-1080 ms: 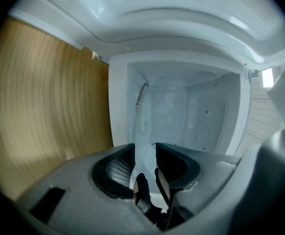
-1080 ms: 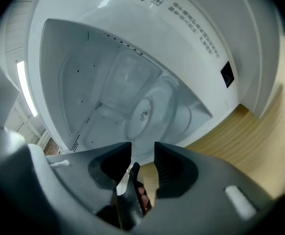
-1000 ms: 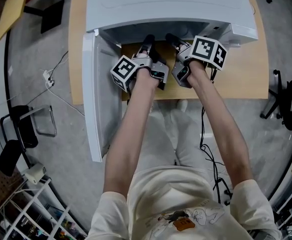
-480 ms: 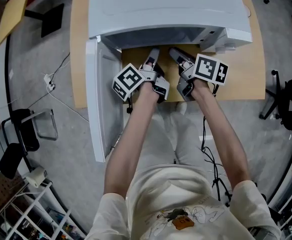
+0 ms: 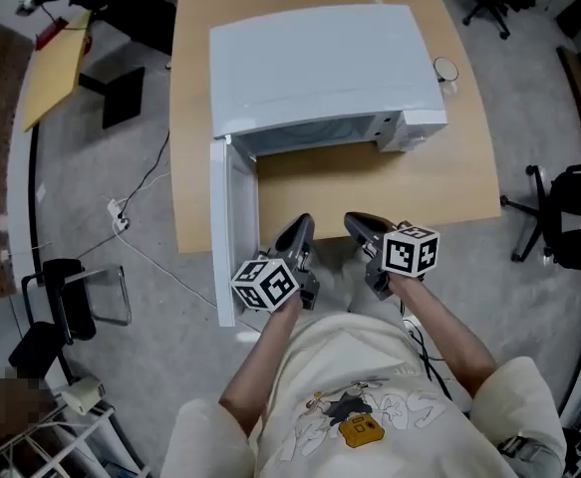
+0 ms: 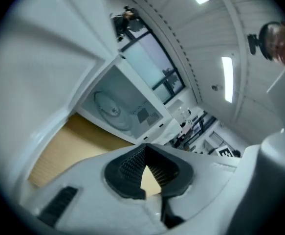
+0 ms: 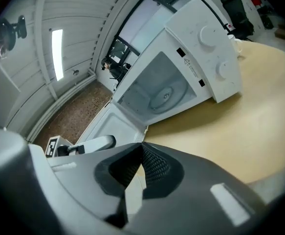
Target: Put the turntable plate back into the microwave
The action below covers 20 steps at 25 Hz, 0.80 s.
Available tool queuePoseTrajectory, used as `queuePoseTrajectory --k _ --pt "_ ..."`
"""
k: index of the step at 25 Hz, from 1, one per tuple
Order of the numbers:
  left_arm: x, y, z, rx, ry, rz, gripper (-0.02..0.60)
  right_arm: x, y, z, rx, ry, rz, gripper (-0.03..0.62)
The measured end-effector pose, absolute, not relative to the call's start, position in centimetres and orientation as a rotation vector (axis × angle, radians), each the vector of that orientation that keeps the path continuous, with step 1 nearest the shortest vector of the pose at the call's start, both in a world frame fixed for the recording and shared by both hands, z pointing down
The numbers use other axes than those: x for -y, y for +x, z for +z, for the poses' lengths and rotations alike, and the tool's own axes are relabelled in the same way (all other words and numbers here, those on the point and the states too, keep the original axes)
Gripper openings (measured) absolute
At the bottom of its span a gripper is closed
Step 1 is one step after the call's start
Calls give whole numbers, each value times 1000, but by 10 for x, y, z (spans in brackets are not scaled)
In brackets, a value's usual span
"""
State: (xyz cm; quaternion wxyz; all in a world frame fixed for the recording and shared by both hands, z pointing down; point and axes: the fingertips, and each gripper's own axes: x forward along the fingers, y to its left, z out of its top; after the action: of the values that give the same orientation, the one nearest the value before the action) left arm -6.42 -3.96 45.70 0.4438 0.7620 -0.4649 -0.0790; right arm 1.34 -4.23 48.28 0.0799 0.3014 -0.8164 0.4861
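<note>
The white microwave stands on the wooden table with its door swung open to the left. The glass turntable plate lies flat on the cavity floor, also seen in the right gripper view as the plate. Both grippers are outside the microwave, at the table's front edge. My left gripper is shut and holds nothing; its jaws meet. My right gripper is likewise shut and holds nothing. From the head view the cavity is hidden under the microwave's top.
A small round ring-like object lies on the table right of the microwave. Office chairs stand at the right. A cable and power strip lie on the floor at the left, and wire racks stand below them.
Both grippers drew back out of the microwave cavity to the table's front edge. Their jaws went from apart to closed, and the left gripper rolled.
</note>
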Motion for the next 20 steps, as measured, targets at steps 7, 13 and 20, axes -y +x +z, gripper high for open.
queuePoseTrajectory --k 7,13,20 --pt "-17 -35 440 1022 2144 209 -2 11 25 445 2481 1024 1255 8" --pt "-4 -26 418 1055 2228 272 -2 6 25 431 2479 1080 1134 8" --pt "1 -20 408 1065 2201 242 -2 4 38 432 2444 1121 1046 6"
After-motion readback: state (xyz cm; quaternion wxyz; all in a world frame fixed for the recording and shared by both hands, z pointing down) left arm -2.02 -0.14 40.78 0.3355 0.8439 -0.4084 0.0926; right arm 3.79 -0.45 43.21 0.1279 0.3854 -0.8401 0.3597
